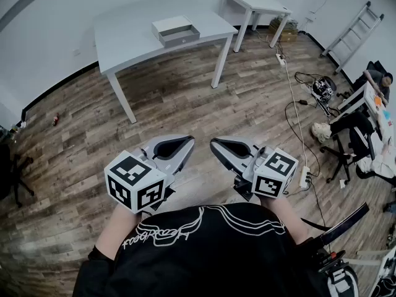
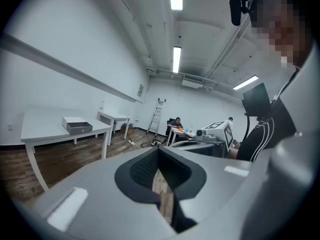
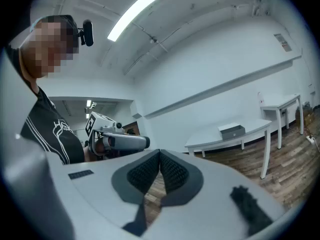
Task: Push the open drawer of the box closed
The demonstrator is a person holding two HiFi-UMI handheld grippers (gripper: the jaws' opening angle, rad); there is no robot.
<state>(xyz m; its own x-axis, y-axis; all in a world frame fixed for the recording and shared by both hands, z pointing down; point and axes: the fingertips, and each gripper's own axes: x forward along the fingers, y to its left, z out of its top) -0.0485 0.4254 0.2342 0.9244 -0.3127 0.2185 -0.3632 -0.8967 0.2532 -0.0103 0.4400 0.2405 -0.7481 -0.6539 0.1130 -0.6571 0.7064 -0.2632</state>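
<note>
A small white box [image 1: 171, 25] with its grey drawer [image 1: 180, 36] pulled open sits on the white table [image 1: 136, 39] far across the room. The same box is small in the left gripper view [image 2: 76, 126] and in the right gripper view [image 3: 233, 131]. Both grippers are held close to my chest, well away from the table. My left gripper [image 1: 189, 142] [image 2: 158, 150] is shut with nothing between its pads. My right gripper [image 1: 214, 143] [image 3: 159, 153] is also shut and holds nothing. The two gripper tips point toward each other over the wooden floor.
A second white table [image 1: 257, 5] stands at the back right, with a ladder [image 1: 352, 28] against the wall. A person [image 1: 377, 79] sits at a desk on the right. Cables and a power strip [image 1: 304, 177] lie on the floor. A dark chair [image 1: 9, 166] stands at the left.
</note>
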